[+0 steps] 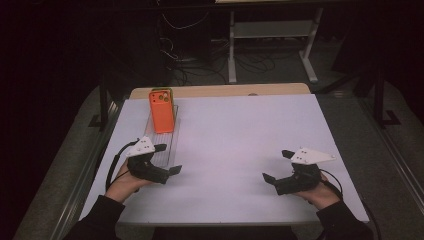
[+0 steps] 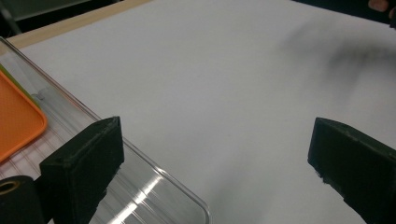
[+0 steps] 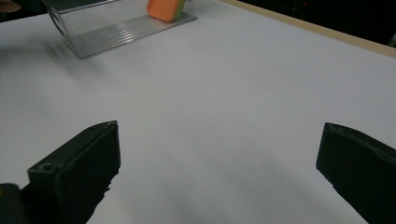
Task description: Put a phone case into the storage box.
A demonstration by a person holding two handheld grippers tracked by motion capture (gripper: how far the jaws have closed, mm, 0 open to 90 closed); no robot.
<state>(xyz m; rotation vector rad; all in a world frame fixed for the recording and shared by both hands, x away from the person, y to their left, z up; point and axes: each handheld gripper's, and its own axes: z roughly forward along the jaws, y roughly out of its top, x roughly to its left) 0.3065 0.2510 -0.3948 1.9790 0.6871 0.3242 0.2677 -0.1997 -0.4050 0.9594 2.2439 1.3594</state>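
while both jaws stood wide apart, the left gripper [image 1: 166, 159] hovered beside the clear ribbed plastic tray [image 1: 167, 145] holding an upright orange phone case [image 1: 161, 111]; the right gripper [image 1: 276, 165] rested well apart, gripping nothing.

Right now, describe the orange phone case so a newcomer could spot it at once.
Start at the white table top and go to its far left corner, where a clear ribbed tray runs lengthwise beside the left tongs. At the tray's far end stands the orange phone case, leaning upright with camera holes at its top; a green one sits behind it, and it is the brightest thing there.
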